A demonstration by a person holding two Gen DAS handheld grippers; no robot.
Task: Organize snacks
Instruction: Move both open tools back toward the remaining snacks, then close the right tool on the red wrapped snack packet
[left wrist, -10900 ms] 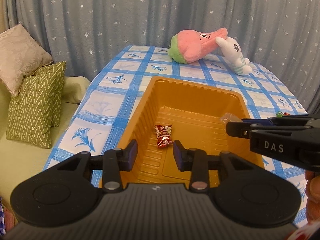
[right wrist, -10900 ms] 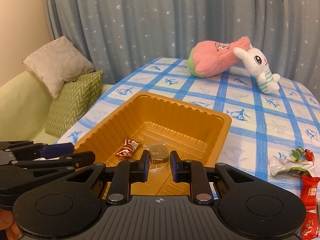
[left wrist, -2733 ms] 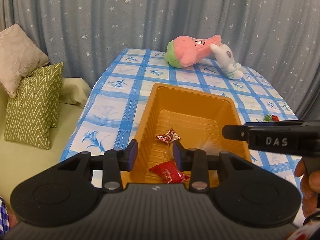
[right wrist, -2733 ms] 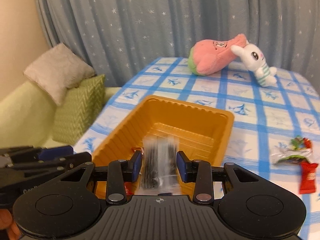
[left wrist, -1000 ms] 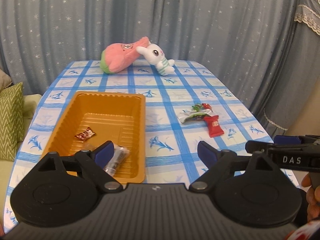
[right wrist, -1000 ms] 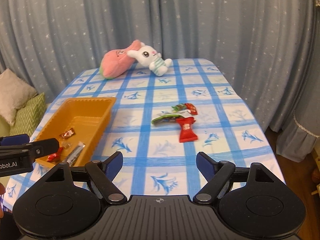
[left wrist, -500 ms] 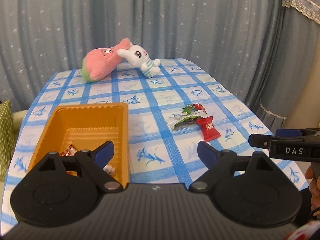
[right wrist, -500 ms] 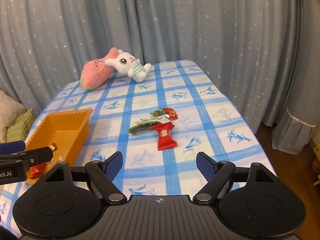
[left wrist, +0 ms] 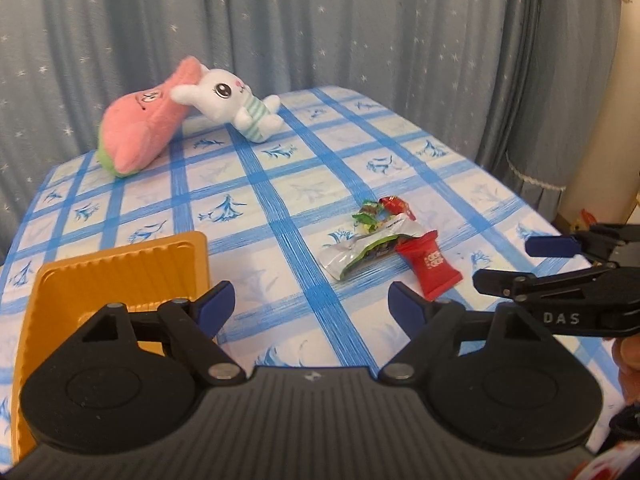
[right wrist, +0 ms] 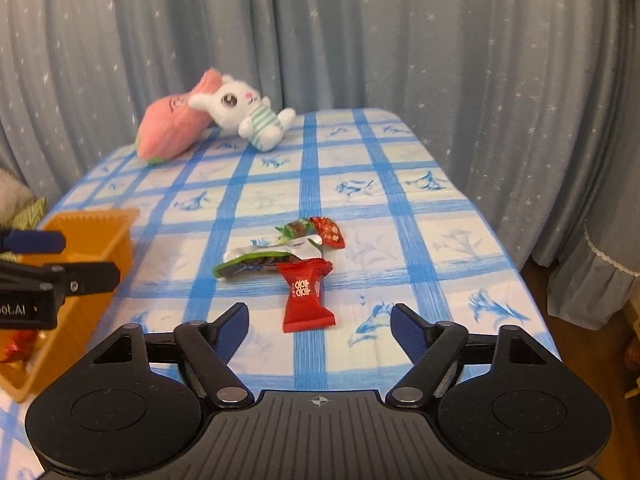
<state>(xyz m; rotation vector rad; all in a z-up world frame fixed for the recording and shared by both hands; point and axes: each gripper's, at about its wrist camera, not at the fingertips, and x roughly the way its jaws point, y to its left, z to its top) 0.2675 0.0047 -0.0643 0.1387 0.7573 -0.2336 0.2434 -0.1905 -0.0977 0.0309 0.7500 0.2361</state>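
A red snack packet [right wrist: 306, 298] lies on the blue checked tablecloth beside a green and silver packet [right wrist: 264, 258] and two small wrapped candies [right wrist: 328, 230]. My right gripper [right wrist: 320, 320] hovers just short of the red packet. Its jaws are closing, wide apart, with nothing gripped. My left gripper [left wrist: 311, 302] hangs over bare cloth between the orange tray [left wrist: 120, 264] and the red packet [left wrist: 432, 268]. Its jaws are closing too and hold nothing. Each gripper shows at the edge of the other's view: the right gripper [left wrist: 520, 263] and the left gripper [right wrist: 78, 258].
A pink plush [left wrist: 140, 140] and a white rabbit plush [left wrist: 232, 108] lie at the table's far end. The tray [right wrist: 92, 228] holds a red wrapper [right wrist: 16, 346]. A starred curtain [right wrist: 440, 60] rings the table. The table edge drops off at the right [right wrist: 528, 292].
Both grippers have swung right and down towards the loose snacks, so the tray has slid to the left edge of both views. Both pairs of jaws stand slightly narrower.
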